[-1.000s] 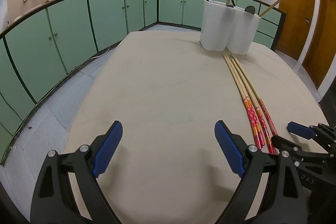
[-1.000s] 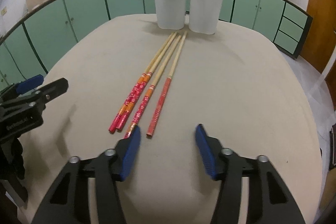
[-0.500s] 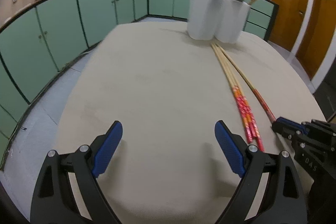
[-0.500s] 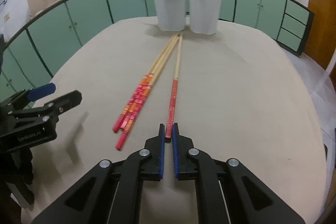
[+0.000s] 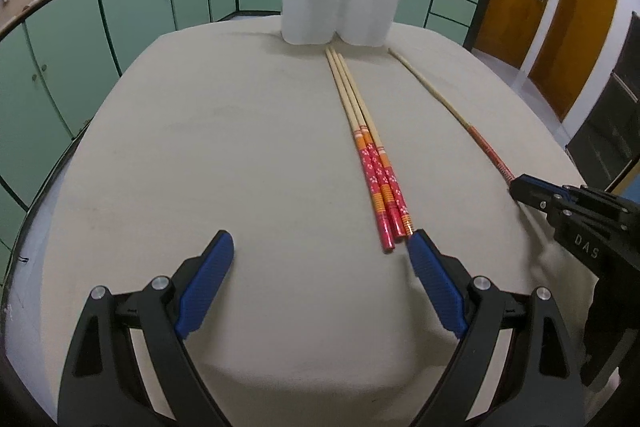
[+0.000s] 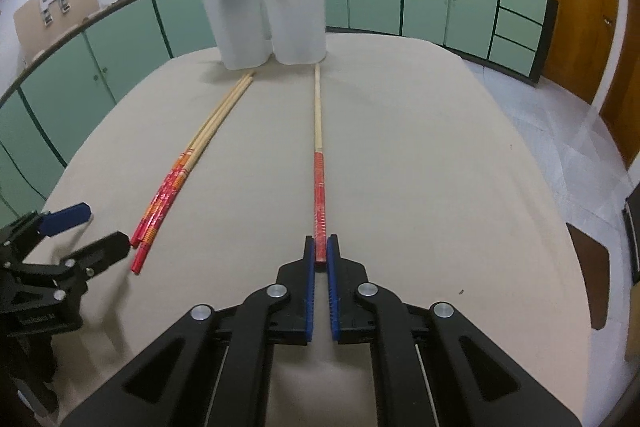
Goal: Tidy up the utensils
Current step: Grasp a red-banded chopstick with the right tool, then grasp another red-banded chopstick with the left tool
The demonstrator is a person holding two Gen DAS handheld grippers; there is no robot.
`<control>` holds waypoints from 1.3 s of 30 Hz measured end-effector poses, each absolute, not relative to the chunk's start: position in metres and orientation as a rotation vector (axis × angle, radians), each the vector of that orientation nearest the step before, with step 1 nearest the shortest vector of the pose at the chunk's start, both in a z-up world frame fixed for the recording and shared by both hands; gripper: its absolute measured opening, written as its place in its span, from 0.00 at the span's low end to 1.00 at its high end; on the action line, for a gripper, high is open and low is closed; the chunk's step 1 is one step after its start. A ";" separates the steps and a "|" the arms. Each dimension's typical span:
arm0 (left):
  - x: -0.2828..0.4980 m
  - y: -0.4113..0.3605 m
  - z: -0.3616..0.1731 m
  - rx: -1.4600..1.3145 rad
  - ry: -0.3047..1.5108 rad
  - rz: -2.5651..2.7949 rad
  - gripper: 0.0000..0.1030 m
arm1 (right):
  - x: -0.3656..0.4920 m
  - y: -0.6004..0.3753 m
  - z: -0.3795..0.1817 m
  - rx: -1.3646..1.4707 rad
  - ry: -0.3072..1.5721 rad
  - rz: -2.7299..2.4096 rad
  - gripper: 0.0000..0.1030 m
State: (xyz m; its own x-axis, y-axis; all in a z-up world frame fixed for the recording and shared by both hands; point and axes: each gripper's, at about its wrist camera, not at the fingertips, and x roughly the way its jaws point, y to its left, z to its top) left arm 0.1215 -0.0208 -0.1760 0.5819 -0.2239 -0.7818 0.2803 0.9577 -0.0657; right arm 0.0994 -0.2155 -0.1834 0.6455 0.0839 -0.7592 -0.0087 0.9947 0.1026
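**Q:** What is the right gripper [image 6: 320, 255] doing?

**A:** Its blue pads are pinched almost together on the red butt end of one chopstick [image 6: 318, 131]. The gripper sits low, level with the table [image 6: 440, 167], pointing toward 12 o'clock. The chopstick runs straight ahead from the jaws, its bare tip near the base of the right holder [image 6: 298, 15]. Whether the stick is lifted off the table cannot be told.

**Q:** And the left gripper [image 5: 320, 259]?

**A:** Wide open, holding nothing. It hovers low over the near edge of the table, also aimed at 12 o'clock. Its right pad [image 5: 434, 287] is just beside the red ends of a bundle [image 5: 368, 151] of three chopsticks.

**Q:** Where does that bundle lie?

**A:** Flat on the table, side by side and touching, running from the left gripper's 1 o'clock up to the two white holders at 12. In the right wrist view it is at 10 o'clock, well apart from the held chopstick.

**Q:** What is in the holders?

**A:** Several utensils stand upright, leaning, handles up. Green cabinets [image 5: 132, 11] curve behind.
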 end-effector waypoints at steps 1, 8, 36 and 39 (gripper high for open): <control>0.123 -0.022 -0.177 0.073 0.911 -0.285 0.84 | 0.099 -0.215 -0.183 0.093 0.867 0.053 0.06; 0.128 -0.023 -0.182 0.098 0.922 -0.222 0.84 | 0.099 -0.217 -0.184 0.109 0.867 0.064 0.06; 0.125 -0.034 -0.176 0.049 0.899 -0.287 0.05 | 0.101 -0.216 -0.187 0.143 0.878 0.126 0.07; 0.124 -0.035 -0.177 0.053 0.897 -0.290 0.05 | 0.100 -0.217 -0.186 0.152 0.875 0.128 0.06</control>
